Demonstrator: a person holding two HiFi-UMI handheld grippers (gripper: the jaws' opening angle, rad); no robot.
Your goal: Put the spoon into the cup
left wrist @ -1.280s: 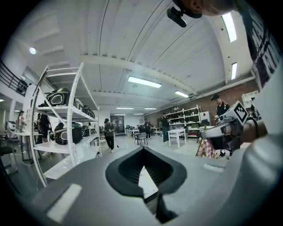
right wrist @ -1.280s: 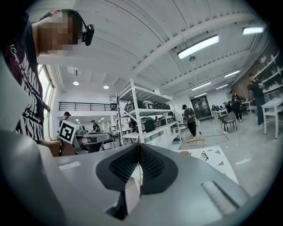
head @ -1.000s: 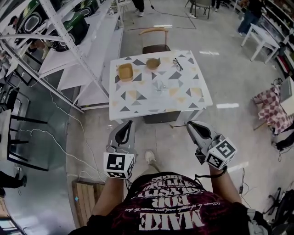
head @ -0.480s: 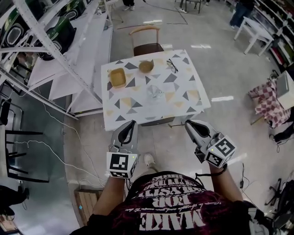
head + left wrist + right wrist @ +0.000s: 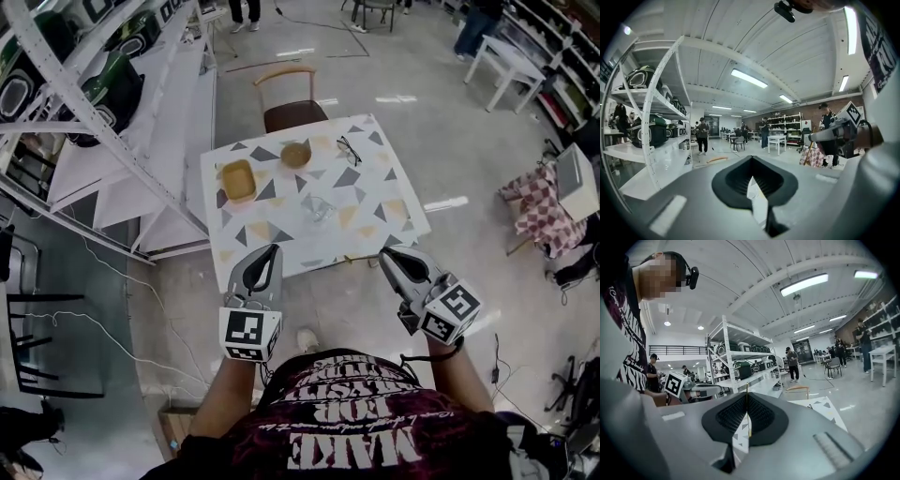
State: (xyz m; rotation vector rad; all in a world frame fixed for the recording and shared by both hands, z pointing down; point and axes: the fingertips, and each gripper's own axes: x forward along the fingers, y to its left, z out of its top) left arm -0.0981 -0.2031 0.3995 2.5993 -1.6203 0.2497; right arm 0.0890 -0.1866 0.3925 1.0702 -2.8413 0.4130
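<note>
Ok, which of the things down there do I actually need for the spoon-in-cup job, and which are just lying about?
Job: clear cup on the patterned table (spoon too small to make out there); left gripper and right gripper, both shut and empty.
Lying about: yellow square dish, round brown bowl, glasses, chair at the far side.

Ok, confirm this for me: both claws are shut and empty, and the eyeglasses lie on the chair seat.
One thing is off. The eyeglasses lie on the table, near its far edge, not on the chair beyond it; the head view shows this. The rest holds: the left claw and the right claw are both shut and empty.
</note>
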